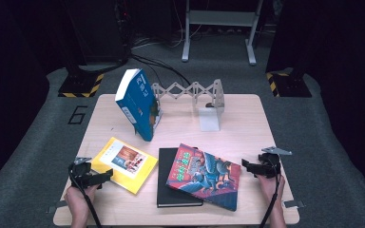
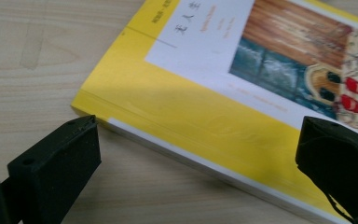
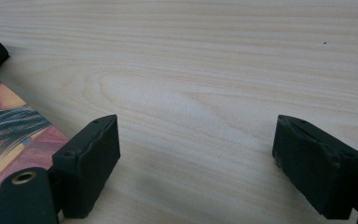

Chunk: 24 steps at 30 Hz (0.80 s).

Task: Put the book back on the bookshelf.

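A yellow book (image 1: 125,164) lies flat at the table's front left. My left gripper (image 1: 105,175) sits low beside its near-left corner, jaws open; in the left gripper view the yellow book (image 2: 200,107) lies just ahead, its corner between the spread jaws of the left gripper (image 2: 196,154), untouched. A red and blue illustrated book (image 1: 204,175) rests on a black book (image 1: 171,192) at front centre. My right gripper (image 1: 245,165) hovers open just right of it, with bare wood between its fingertips (image 3: 91,154). A blue book (image 1: 135,102) leans tilted against an expanding metal rack (image 1: 190,92).
A white block (image 1: 208,118) stands by the rack's right end. The wooden table (image 1: 247,123) has bare room at right and back left. Grey floor, stand legs and cables lie beyond the far edge.
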Each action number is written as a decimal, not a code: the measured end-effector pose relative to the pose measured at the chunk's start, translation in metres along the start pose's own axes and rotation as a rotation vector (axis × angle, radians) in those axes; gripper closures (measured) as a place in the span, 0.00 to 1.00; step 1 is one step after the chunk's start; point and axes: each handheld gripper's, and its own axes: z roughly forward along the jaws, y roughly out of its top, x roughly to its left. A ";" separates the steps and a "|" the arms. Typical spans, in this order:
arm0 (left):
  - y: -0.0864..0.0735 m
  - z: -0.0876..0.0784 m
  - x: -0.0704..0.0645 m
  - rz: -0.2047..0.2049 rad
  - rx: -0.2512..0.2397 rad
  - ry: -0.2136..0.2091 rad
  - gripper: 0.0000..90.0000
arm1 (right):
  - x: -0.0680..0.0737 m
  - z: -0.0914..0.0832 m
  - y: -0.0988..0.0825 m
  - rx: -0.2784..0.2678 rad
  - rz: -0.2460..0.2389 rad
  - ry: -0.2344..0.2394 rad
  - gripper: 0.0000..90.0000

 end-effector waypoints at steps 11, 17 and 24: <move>0.000 -0.005 -0.041 0.057 -0.017 -0.139 0.00 | 0.000 0.000 0.000 0.012 -0.006 0.004 0.16; 0.002 -0.008 -0.057 0.077 -0.010 -0.210 0.00 | 0.006 -0.005 -0.001 0.031 -0.021 0.043 0.14; 0.006 -0.010 -0.082 0.135 -0.003 -0.275 0.00 | 0.029 -0.026 0.001 0.011 -0.078 0.118 0.14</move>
